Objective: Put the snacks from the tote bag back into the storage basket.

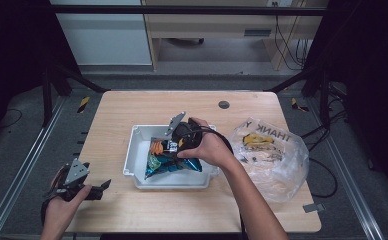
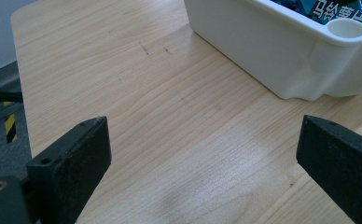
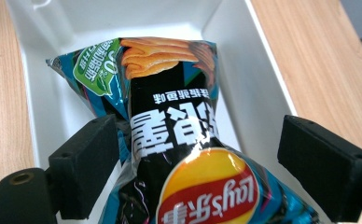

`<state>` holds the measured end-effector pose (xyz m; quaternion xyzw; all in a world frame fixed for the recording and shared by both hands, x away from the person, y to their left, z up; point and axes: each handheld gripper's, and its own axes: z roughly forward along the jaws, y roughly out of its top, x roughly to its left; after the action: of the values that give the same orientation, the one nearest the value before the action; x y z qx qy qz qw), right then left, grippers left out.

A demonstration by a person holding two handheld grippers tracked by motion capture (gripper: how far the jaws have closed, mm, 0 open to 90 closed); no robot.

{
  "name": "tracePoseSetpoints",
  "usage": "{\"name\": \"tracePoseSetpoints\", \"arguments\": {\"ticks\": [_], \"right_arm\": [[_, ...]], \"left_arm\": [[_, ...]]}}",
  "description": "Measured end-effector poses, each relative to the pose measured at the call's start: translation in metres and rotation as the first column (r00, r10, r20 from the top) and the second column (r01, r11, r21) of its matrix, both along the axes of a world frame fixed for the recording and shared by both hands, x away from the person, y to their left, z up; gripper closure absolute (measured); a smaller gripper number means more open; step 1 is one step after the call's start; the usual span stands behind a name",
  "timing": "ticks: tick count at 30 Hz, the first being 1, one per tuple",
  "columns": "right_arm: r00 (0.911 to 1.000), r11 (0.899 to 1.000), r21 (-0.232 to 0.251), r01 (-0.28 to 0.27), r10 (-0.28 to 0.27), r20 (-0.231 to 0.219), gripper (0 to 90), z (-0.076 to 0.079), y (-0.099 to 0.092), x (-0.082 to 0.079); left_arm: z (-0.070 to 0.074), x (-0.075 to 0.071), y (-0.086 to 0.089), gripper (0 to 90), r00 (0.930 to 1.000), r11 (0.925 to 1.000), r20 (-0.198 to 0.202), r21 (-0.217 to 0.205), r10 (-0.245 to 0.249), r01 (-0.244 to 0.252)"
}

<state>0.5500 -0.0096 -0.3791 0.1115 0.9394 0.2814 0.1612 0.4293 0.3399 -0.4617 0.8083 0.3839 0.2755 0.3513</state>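
chip bag (image 3: 179,140) bottom cut off, bin (image 2: 281,51) cropped

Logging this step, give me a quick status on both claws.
Left claw open, idle over bare table. Right claw open, straddling chip bag in white bin. Nothing blocking.

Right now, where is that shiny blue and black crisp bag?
The shiny blue and black crisp bag lies inside the white plastic tub mid-table in the high view, between the open right claw, left of the clear plastic bag.

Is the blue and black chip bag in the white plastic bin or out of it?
In. The blue and black chip bag lies inside the white plastic bin, its walls around it; the right gripper straddles it, jaws open.
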Motion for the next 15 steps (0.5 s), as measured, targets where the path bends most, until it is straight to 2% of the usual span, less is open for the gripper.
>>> {"name": "tracePoseSetpoints", "arguments": {"ticks": [15], "right_arm": [[0.9991, 0.997, 0.074, 0.033, -0.034, 0.024, 11.0, 0.012, -0.010, -0.006]], "left_arm": [[-0.001, 0.000, -0.001, 2.7, 1.0000, 1.0000, -0.002, -0.004, 0.002, -0.002]]}}
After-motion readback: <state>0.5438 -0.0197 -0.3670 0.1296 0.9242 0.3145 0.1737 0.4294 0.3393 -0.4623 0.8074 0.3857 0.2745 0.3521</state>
